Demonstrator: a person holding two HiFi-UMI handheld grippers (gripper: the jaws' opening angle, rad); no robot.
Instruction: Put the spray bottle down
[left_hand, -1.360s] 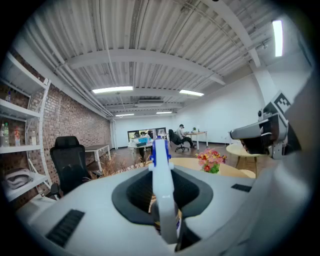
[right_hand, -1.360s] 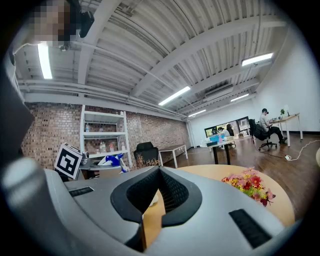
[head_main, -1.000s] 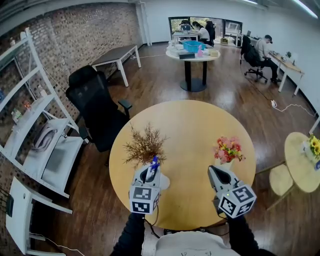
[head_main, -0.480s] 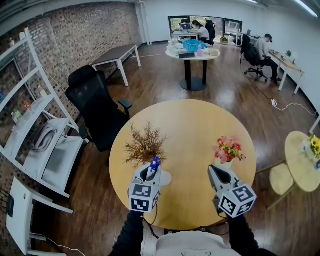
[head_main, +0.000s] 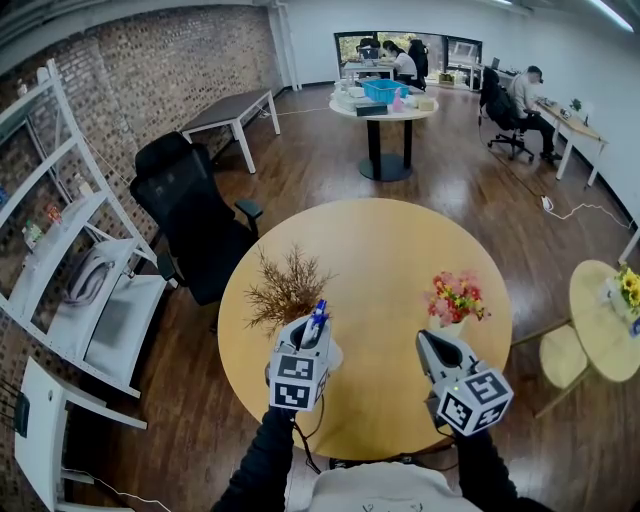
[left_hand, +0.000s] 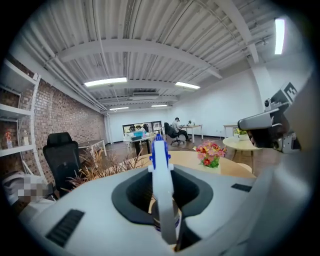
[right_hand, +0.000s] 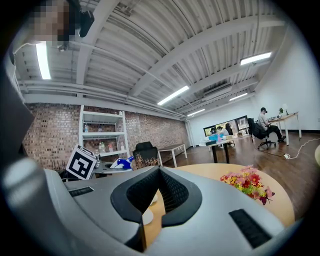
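Note:
A white spray bottle with a blue nozzle stands upright between the jaws of my left gripper, which is shut on it. The gripper holds it over the near left part of the round wooden table, just in front of a vase of dried brown twigs. In the left gripper view the bottle fills the hollow of the left gripper. My right gripper hangs over the near right of the table, shut and with nothing in it, close to a pot of pink and red flowers.
A white saucer lies on the table under the left gripper. A black office chair stands left of the table and a white shelf unit beyond it. A small round table stands at the right.
My left gripper has moved a little to the right and farther over the table with the spray bottle in it. The right gripper has stayed where it was.

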